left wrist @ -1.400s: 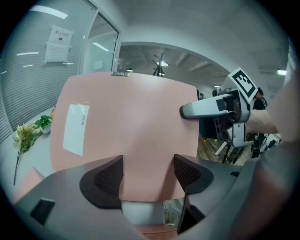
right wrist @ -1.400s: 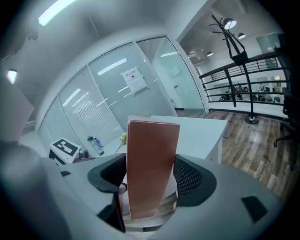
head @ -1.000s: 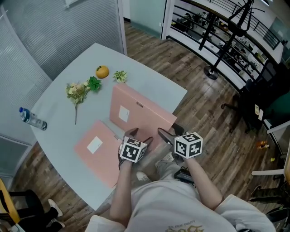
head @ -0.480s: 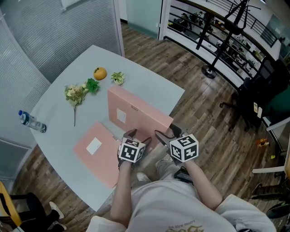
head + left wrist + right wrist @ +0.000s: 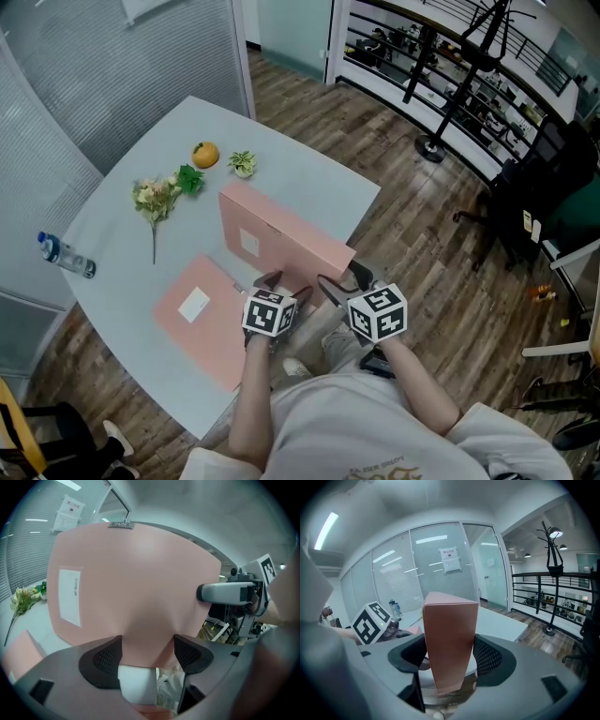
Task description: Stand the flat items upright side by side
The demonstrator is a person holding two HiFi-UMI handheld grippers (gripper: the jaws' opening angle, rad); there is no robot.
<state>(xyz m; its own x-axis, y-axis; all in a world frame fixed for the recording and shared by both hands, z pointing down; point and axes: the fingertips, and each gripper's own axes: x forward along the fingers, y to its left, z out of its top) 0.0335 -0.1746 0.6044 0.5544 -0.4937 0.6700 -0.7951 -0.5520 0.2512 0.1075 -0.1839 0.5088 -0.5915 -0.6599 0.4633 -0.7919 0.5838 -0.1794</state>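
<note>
Two flat pink boxes are on the pale table (image 5: pixel 314 183). One box (image 5: pixel 202 319) lies flat at the near left. The other box (image 5: pixel 281 234) stands upright on its long edge, white label facing left. My right gripper (image 5: pixel 342 278) is shut on its near end; the narrow end (image 5: pixel 450 634) sits squeezed between both pads in the right gripper view. My left gripper (image 5: pixel 284 284) is at the box's labelled face (image 5: pixel 136 573), low and near that end. Pink fills the gap of the left gripper (image 5: pixel 147 653), but a grip is unclear.
An orange (image 5: pixel 204 155), a small green sprig (image 5: pixel 242 162) and a bunch of flowers (image 5: pixel 155 197) lie at the far side. A water bottle (image 5: pixel 64 255) lies at the left edge. Beyond the table's right edge are wooden floor, a coat stand (image 5: pixel 436 141) and chairs.
Both grippers and the upright box keep the same pose. Only the head camera has drifted slightly, so everything sits a little further left in the picture.
</note>
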